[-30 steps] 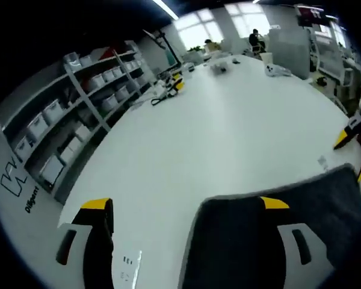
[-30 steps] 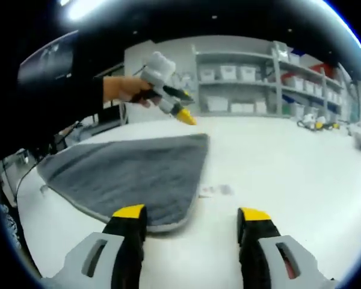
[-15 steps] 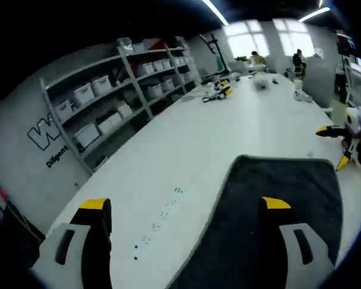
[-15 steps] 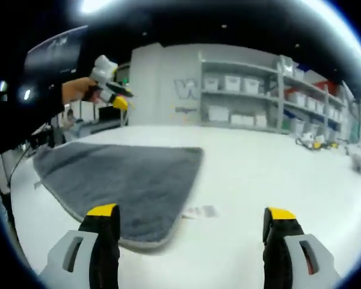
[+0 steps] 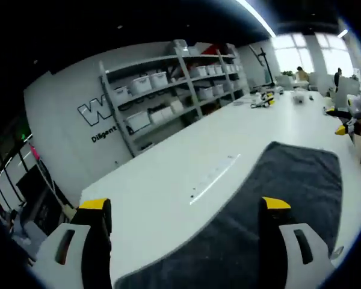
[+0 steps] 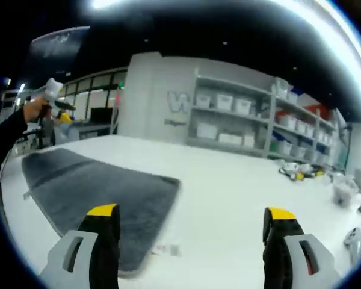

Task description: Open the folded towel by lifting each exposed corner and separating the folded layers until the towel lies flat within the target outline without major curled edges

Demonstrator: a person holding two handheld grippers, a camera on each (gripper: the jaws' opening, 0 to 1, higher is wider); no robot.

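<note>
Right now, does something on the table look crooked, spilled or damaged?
Nothing stands out. The grey towel lies spread on the white table, with no curled edge that I can see. Both claws, left and right, are open and hold nothing. A small label lies flat beside the towel's edge.

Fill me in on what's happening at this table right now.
A person holds a two-jaw gripper in each hand over a white table. A grey towel lies spread flat on it. The left gripper and the right gripper both hang open above the table, gripping nothing. Shelves with bins stand behind.
</note>
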